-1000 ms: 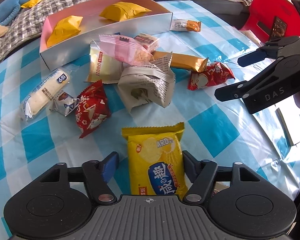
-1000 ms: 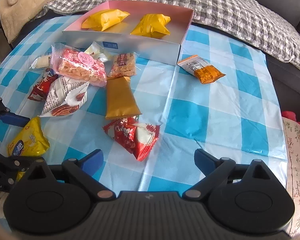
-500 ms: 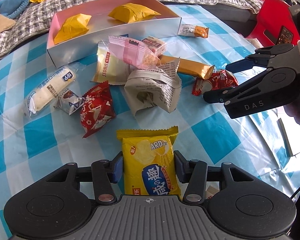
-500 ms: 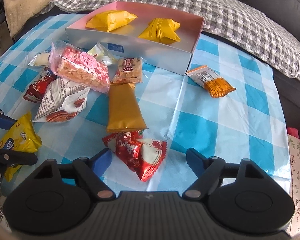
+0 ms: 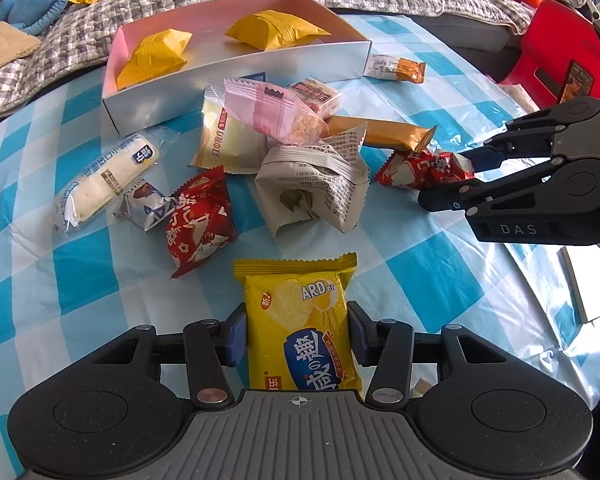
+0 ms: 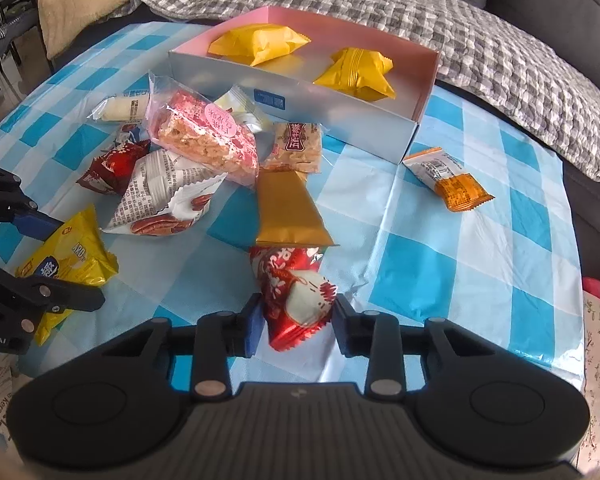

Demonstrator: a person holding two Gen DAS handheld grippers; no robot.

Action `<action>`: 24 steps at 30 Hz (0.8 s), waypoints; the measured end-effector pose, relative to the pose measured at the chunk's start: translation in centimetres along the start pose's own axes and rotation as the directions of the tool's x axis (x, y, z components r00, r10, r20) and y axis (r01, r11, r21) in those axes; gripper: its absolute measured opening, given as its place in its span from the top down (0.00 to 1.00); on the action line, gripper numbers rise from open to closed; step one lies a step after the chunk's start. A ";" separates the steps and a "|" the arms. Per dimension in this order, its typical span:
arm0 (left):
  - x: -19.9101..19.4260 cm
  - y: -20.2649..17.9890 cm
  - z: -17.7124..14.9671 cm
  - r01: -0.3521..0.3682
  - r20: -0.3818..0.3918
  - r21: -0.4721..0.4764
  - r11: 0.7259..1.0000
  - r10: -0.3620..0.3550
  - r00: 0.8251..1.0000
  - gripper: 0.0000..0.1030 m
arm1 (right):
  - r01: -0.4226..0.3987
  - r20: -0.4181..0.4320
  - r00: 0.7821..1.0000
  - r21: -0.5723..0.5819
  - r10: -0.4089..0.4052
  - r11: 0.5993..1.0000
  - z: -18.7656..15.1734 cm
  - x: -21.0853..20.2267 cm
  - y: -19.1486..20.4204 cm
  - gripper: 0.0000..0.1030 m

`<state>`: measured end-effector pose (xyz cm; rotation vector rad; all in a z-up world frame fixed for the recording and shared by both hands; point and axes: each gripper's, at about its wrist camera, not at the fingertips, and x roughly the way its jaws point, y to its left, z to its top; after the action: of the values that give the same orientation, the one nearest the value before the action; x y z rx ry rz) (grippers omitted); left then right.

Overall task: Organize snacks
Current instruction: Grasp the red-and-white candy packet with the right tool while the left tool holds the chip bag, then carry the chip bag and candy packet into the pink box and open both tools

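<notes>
Between left jaws: yellow foil chip packet, clamped.
Right jaws: just closed, gripping red-and-white snack packet.
Tabletop: blue-checked cloth.

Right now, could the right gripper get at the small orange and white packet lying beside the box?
Probably not yet: the right gripper has just closed on the red and white snack packet. The orange and white packet itself lies uncovered on the checked cloth.

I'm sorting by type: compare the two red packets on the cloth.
The right red packet is clamped in the right gripper, whose jaws have just closed on it; the left red packet lies free by the small blue-and-white packet. The gripped one touches the gold bar. Both share red-and-white printed wrappers.
</notes>
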<state>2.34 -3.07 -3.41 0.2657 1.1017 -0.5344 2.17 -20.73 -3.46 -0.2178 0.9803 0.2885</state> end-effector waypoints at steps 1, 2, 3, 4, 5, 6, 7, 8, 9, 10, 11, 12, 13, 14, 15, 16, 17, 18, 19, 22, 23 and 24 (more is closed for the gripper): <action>-0.1 0.0 0.0 0.000 0.002 -0.002 1.000 0.000 1.000 0.54 | -0.002 -0.005 1.000 0.007 0.002 1.000 0.0 0.0 0.0 0.70; -0.1 0.1 0.1 -0.001 0.003 -0.007 1.000 0.001 1.000 0.54 | -0.006 -0.008 1.000 0.013 0.006 1.000 0.0 -0.1 0.0 0.71; -0.2 0.2 0.1 0.000 0.006 -0.010 1.000 0.000 1.000 0.54 | -0.014 -0.007 1.000 0.018 0.014 1.000 0.0 -0.2 -0.1 0.71; -0.3 0.3 0.2 0.003 0.008 -0.013 1.000 -0.003 1.000 0.54 | -0.024 -0.005 1.000 0.024 0.024 0.999 0.0 -0.2 -0.1 0.71; -0.4 0.3 0.2 0.005 0.011 -0.015 1.000 -0.005 1.000 0.54 | -0.036 -0.003 0.999 0.033 0.036 0.999 0.0 -0.3 -0.2 0.71; -0.5 0.4 0.2 0.009 0.013 -0.017 1.000 -0.009 1.000 0.54 | -0.048 -0.002 0.999 0.042 0.049 0.998 0.0 -0.4 -0.3 0.72; -0.6 0.4 0.2 0.013 0.015 -0.019 1.000 -0.012 1.000 0.54 | -0.062 -0.001 0.998 0.052 0.062 0.997 0.0 -0.5 -0.3 0.72; -0.7 0.4 0.3 0.017 0.018 -0.021 1.000 -0.016 1.000 0.54 | -0.076 0.000 0.997 0.061 0.076 0.995 0.0 -0.7 -0.3 0.72; -0.8 0.4 0.3 0.021 0.022 -0.023 1.000 -0.020 1.000 0.54 | -0.086 0.002 0.996 0.066 0.086 0.994 0.0 -0.9 -0.4 0.75; -1.0 0.3 0.4 0.024 0.027 -0.023 0.999 -0.023 0.999 0.54 | -0.099 0.005 0.995 0.070 0.099 0.993 0.0 -1.1 -0.4 0.75; -1.2 0.3 0.4 0.025 0.033 -0.022 0.999 -0.024 0.999 0.54 | -0.111 0.009 0.994 0.076 0.111 0.991 0.1 -1.3 -0.3 0.75; -1.3 0.2 0.4 0.024 0.038 -0.021 0.999 -0.024 0.999 0.54 | -0.125 0.014 0.992 0.080 0.124 0.989 0.1 -1.6 -0.2 0.75; -1.5 0.2 0.5 0.023 0.044 -0.021 1.000 -0.022 0.999 0.54 | -0.135 0.018 0.991 0.082 0.134 0.987 0.1 -1.8 -0.2 0.75; -1.6 0.2 0.5 0.024 0.049 -0.021 0.999 -0.023 0.999 0.54 | -0.144 0.022 0.989 0.083 0.143 0.986 0.1 -2.0 -0.1 0.75; -1.8 0.3 0.6 0.025 0.052 -0.022 0.999 -0.024 0.998 0.54 | -0.149 0.025 0.989 0.083 0.147 0.985 0.1 -2.1 0.0 0.75; -1.9 0.3 0.6 0.025 0.055 -0.022 0.999 -0.024 0.998 0.54 | -0.153 0.029 0.988 0.084 0.151 0.985 0.1 -2.3 0.1 0.75; -2.0 0.2 0.6 0.024 0.059 -0.021 0.999 -0.023 0.998 0.54 | -0.157 0.033 0.987 0.086 0.155 0.984 0.1 -2.5 0.1 0.75; -2.1 0.2 0.7 0.023 0.063 -0.019 1.000 -0.022 0.998 0.54 | -0.161 0.037 0.987 0.088 0.159 0.983 0.1 -2.6 0.2 0.76; -2.2 0.2 0.7 0.022 0.067 -0.018 1.000 -0.021 0.998 0.54 | -0.171 0.044 0.985 0.090 0.167 0.981 0.1 -2.9 0.2 0.78; -2.6 0.2 0.8 0.024 0.080 -0.019 1.000 -0.022 0.997 0.54 | -0.193 0.066 0.980 0.095 0.187 0.977 0.2 -3.5 0.2 0.83; -2.7 0.1 0.8 0.023 0.083 -0.019 1.000 -0.022 0.996 0.54 | -0.192 0.072 0.980 0.092 0.186 0.977 0.2 -3.7 0.2 0.83; -2.7 0.1 0.8 0.022 0.085 -0.019 1.000 -0.021 0.996 0.54 | -0.190 0.074 0.980 0.091 0.183 0.978 0.3 -3.8 0.2 0.83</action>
<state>2.11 -2.60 -0.61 0.2125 1.0280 -0.5489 0.34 -21.00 -0.15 -0.0260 0.9485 0.4156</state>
